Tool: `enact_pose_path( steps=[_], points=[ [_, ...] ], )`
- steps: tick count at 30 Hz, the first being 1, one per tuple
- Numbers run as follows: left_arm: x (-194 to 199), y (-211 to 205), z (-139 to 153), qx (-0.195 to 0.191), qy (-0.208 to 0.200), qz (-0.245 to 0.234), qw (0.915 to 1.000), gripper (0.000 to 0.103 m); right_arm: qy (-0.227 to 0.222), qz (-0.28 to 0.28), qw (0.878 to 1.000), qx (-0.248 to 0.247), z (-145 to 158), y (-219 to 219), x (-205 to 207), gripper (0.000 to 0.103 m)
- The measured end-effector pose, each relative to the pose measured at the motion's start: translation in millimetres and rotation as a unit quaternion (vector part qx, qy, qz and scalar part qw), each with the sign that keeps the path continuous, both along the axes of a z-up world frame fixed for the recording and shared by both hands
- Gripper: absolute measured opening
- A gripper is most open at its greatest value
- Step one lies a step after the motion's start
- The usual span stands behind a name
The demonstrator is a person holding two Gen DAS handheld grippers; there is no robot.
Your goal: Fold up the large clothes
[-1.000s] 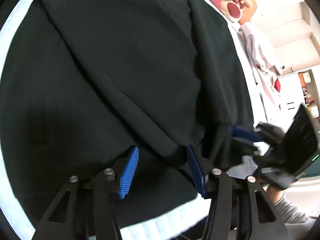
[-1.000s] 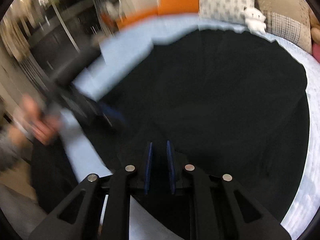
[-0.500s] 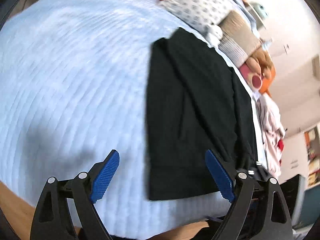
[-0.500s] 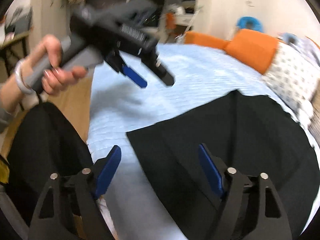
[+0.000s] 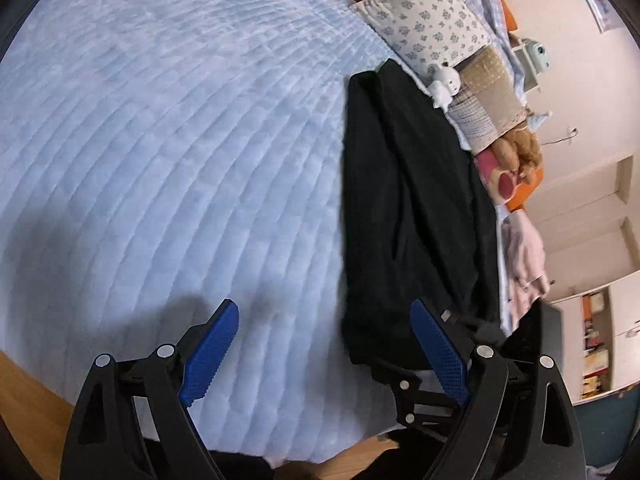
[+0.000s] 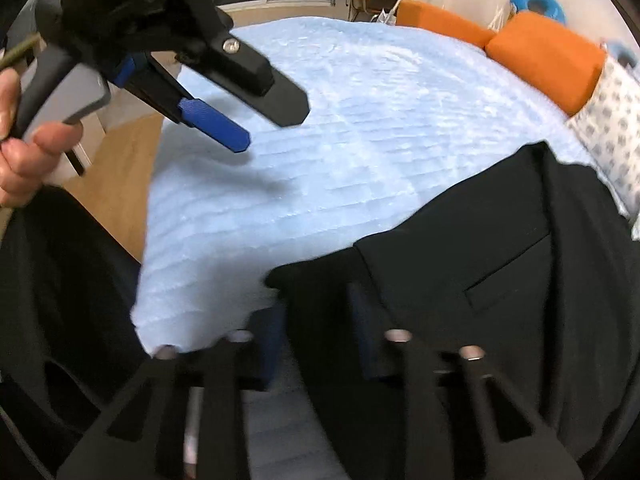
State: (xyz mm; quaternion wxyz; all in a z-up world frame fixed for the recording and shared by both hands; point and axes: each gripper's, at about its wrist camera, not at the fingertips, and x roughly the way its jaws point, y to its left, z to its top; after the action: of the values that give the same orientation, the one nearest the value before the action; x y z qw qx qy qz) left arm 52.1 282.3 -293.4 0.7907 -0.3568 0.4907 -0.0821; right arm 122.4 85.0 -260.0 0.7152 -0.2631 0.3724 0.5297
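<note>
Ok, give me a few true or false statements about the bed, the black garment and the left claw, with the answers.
1. The black garment lies on a light blue bedspread. True.
2. The left claw is clamped on the garment. False: it is open over bare bedspread, with nothing in it.
3. Orange cushions sit at the far side of the bed. True.
4. The white plush toy lies on the floor. False: it is on the bed by the floral pillow.
</note>
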Motion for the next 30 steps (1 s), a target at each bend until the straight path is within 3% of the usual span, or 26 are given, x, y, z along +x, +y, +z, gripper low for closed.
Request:
enact_pose_path(
  steps=[5,7,9,11,14,17,21,24,26,27,28,29,30],
  points=[
    [39.9,-2.1,13.6,-0.025,-0.018,-0.014,0.9994,0.089,0.056,-0.038,0.995,0.073,21.5,-20.6,21.8,0.010],
    [67.1,-3.1,17.7,-0.051,-0.032,-0.019,0.9980,0.089,0.105,-0.064,0.984,0.128,36.2,-39.1,39.0,0.010],
    [93.7,-5.4,21.8,-0.049,-0.043,-0.016,0.9978,0.089,0.136,-0.084,0.972,0.173,48.7,-57.4,53.1,0.010],
    [122.6,-8.8,24.8,-0.044,-0.051,-0.012,0.9976,0.089,0.168,-0.098,0.957,0.216,60.9,-77.5,66.7,0.010],
    [170.1,-12.1,17.7,-0.068,-0.052,0.000,0.9963,0.089,0.206,-0.115,0.930,0.281,80.3,-110.9,86.9,0.010],
    [221.2,-14.1,-2.7,-0.082,-0.019,0.021,0.9962,0.089,0.216,-0.125,0.916,0.315,90.7,-131.1,95.1,0.010],
    [274.7,-11.5,-25.0,-0.106,-0.001,0.053,0.9930,0.089,0.222,-0.133,0.906,0.336,89.6,-139.8,98.2,0.010],
    [303.2,-13.6,-29.3,-0.087,0.007,0.062,0.9943,0.088,0.232,-0.133,0.898,0.350,84.3,-144.5,95.4,0.010],
    [315.0,-18.7,-29.5,-0.068,0.011,0.061,0.9958,0.083,0.234,-0.129,0.895,0.356,82.0,-146.1,90.3,0.010],
    [321.5,-24.0,-29.1,-0.040,0.021,0.062,0.9971,0.081,0.236,-0.129,0.893,0.360,81.4,-148.0,88.0,0.010],
    [322.6,-26.4,-29.5,-0.028,0.024,0.061,0.9975,0.074,0.245,-0.125,0.891,0.362,79.9,-148.7,86.6,0.010],
    [326.1,-30.9,-29.0,-0.014,0.024,0.057,0.9980,0.057,0.247,-0.125,0.890,0.362,78.8,-150.2,87.0,0.010],
    [329.0,-35.1,-28.0,0.006,0.026,0.056,0.9981,0.047,0.242,-0.125,0.891,0.362,78.8,-151.1,84.8,0.010]
  ],
)
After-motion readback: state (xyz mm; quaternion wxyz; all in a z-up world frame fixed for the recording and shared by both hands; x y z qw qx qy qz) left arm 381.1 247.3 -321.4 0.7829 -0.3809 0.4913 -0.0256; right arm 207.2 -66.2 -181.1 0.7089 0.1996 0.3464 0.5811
